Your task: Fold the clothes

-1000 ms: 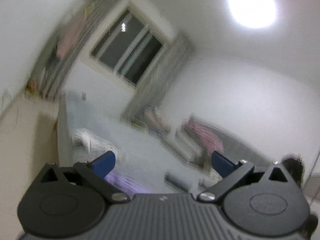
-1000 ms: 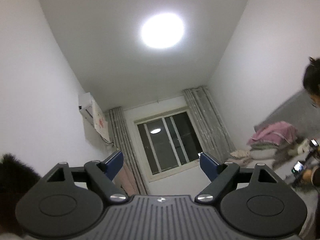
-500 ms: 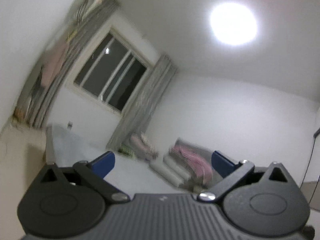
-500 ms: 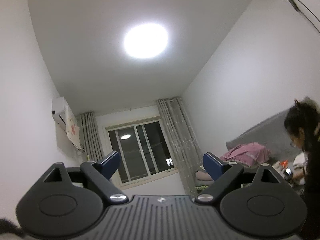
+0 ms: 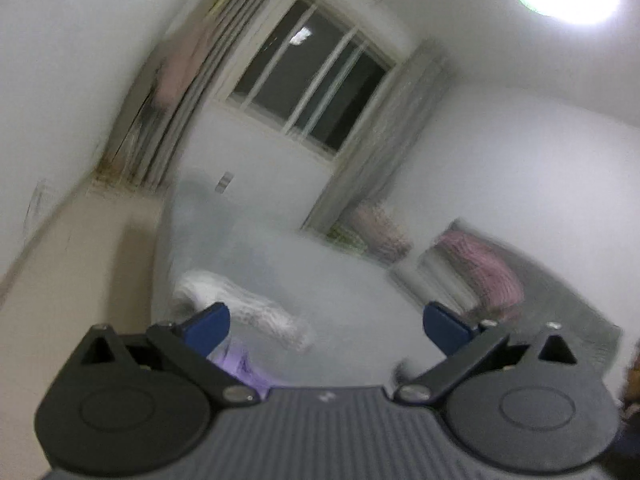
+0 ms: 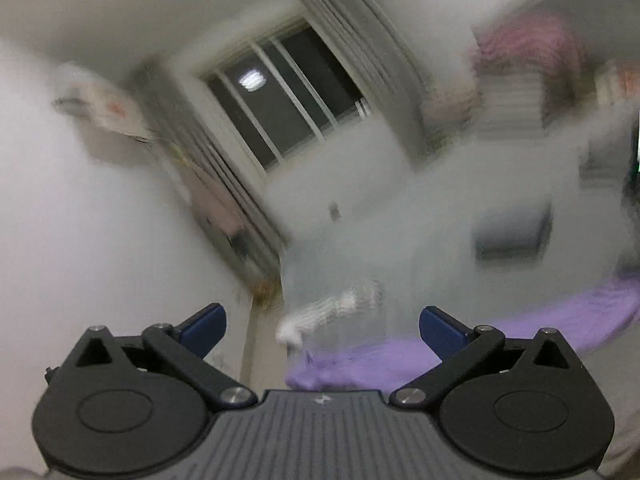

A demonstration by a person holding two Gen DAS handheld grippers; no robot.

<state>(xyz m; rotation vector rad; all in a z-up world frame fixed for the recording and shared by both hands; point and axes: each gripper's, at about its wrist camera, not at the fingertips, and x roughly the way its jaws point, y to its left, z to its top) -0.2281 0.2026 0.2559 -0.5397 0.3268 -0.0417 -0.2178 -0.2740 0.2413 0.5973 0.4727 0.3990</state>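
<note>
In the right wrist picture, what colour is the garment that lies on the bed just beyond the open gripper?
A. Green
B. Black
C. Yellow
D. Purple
D: the purple garment lies spread on the pale bed just past the right gripper, whose jaws stand apart and hold nothing.

Both mounted behind spread blue fingertips, looking forward across the bed [image 5: 280, 264] toward the dark window [image 5: 312, 92] [image 6: 280, 100], from well back. Left tilted clockwise, right counter-clockwise. Shared: window, white garment [image 5: 240, 300] [image 6: 328, 312], purple garment [image 5: 236, 364] [image 6: 440, 356]. Heavily motion-blurred.
</note>
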